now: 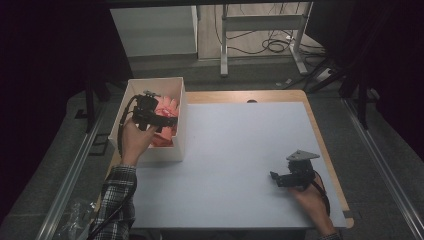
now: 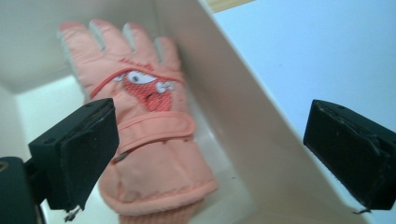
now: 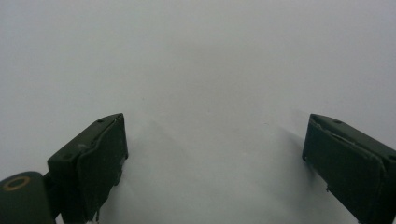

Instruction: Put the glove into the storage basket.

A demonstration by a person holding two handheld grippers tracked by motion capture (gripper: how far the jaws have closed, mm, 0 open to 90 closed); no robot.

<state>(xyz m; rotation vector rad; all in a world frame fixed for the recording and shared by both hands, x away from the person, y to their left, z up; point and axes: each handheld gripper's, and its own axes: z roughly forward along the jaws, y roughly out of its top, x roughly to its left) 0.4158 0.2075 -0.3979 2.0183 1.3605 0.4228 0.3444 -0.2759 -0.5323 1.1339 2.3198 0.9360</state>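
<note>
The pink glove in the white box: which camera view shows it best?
The left gripper view: the pink glove lies close up between the open left claw, with its fingers, printed face, strap and knit cuff plain. In the high view the glove is a small pink patch, partly behind the left claw, inside the white box.

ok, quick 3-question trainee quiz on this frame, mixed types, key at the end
1. True or false: the left gripper is shut on the pink glove.
2. Where does the pink glove lie?
A. on the bare table top
B. inside the white box
C. under the right gripper
3. Fill in: the right gripper, jaws open, hangs over the bare ______, near its right edge in the high view.

Key:
1. False. In the left gripper view its jaws stand wide apart, above the glove.
2. B. The glove lies flat in the box, cuff toward the left gripper's camera.
3. table top.
</note>
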